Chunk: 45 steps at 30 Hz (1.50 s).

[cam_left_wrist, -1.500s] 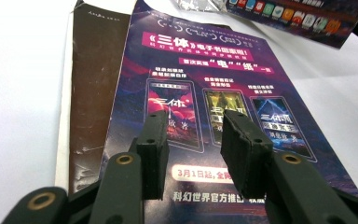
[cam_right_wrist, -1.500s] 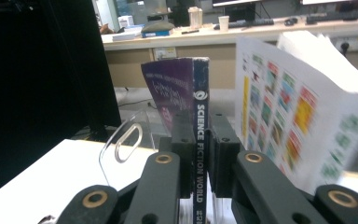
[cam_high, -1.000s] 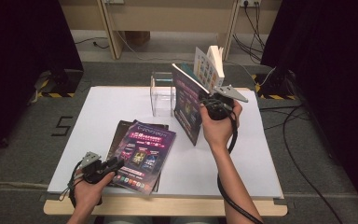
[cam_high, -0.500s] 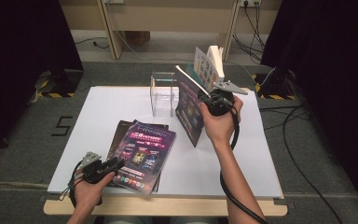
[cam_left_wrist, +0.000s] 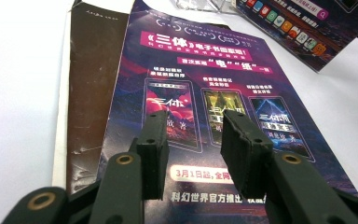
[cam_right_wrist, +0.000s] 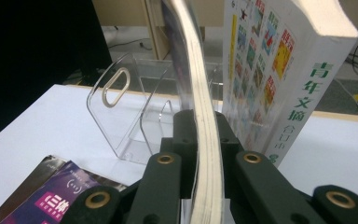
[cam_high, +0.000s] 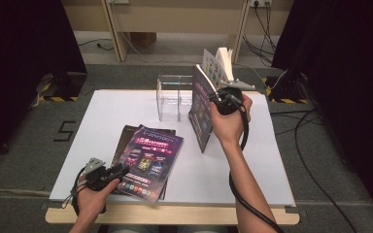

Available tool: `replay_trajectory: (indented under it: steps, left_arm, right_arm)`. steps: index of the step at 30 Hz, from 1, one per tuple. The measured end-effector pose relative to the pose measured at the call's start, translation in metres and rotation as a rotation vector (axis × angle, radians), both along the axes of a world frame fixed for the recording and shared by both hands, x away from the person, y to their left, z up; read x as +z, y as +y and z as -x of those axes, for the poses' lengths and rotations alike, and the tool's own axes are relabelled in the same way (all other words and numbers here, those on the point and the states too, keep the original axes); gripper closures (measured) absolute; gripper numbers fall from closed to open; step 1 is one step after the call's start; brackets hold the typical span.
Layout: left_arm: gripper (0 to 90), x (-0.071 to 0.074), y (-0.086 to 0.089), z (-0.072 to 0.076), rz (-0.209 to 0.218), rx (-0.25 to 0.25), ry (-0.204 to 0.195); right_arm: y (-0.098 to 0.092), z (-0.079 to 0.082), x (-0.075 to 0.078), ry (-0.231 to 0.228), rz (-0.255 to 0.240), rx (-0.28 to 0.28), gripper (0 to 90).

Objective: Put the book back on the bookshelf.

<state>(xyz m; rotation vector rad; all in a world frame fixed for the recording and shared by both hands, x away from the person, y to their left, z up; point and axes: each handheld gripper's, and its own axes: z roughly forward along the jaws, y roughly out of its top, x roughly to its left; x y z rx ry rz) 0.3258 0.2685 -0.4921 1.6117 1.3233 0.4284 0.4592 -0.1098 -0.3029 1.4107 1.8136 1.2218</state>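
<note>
The right hand-held gripper (cam_right_wrist: 200, 135) has just been closing and now clamps a thin magazine (cam_high: 201, 109) upright on the bench (cam_high: 272, 160), beside the clear rack (cam_high: 172, 97). Light and floppy, it seems best held at its stiffer spine edge. The left hand-held gripper (cam_left_wrist: 196, 140) sits half-open, holding nothing, above 2 flat magazines (cam_high: 148, 160).

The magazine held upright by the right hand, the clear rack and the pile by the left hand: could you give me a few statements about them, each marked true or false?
1. The right gripper has its jaws clamped on the edge of a magazine. True; they have just been closing on it.
2. That magazine lies flat on the table. False: it is held upright.
3. The clear rack is full of magazines. False: its slots are empty.
4. The left gripper grips the purple magazine. False: its jaws are open above the cover.
5. A thick white book stands beside the held magazine. True.
</note>
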Motion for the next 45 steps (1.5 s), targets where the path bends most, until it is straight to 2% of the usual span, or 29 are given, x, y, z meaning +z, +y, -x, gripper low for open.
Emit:
replay_trajectory:
  steps: [10, 19, 30, 35, 37, 38, 42, 45]
  left_arm:
    - [60.4, 0.000, 0.001, 0.000, -0.002, 0.000, -0.003]
    - [60.4, 0.000, 0.001, -0.001, -0.004, -0.001, 0.000]
    - [60.4, -0.001, 0.003, 0.000, -0.001, 0.001, 0.001]
    - [60.3, 0.000, 0.002, 0.000, -0.001, 0.000, 0.001]
    - [60.3, -0.001, 0.002, 0.000, -0.001, -0.002, 0.001]
    - [60.3, -0.001, 0.001, 0.000, -0.001, -0.003, 0.002]
    - [60.3, 0.000, 0.001, 0.000, -0.001, -0.002, 0.000]
    - [60.3, -0.001, 0.001, 0.000, -0.002, -0.002, 0.001]
  right_arm:
    - [0.005, -0.007, 0.009, -0.049, -0.015, -0.013, 84.7]
    - [0.016, -0.035, 0.007, -0.085, -0.012, -0.047, 84.7]
    - [0.029, -0.056, -0.006, -0.074, 0.002, -0.088, 84.6]
    - [0.032, -0.055, -0.008, -0.087, 0.017, -0.092, 82.1]
    - [0.032, -0.055, -0.008, -0.079, 0.018, -0.084, 79.7]
    - [0.031, -0.055, -0.008, -0.057, 0.006, -0.078, 75.3]
    - [0.029, -0.054, -0.009, -0.037, 0.008, -0.072, 73.3]
    - [0.026, -0.052, -0.008, -0.025, -0.014, -0.067, 72.0]
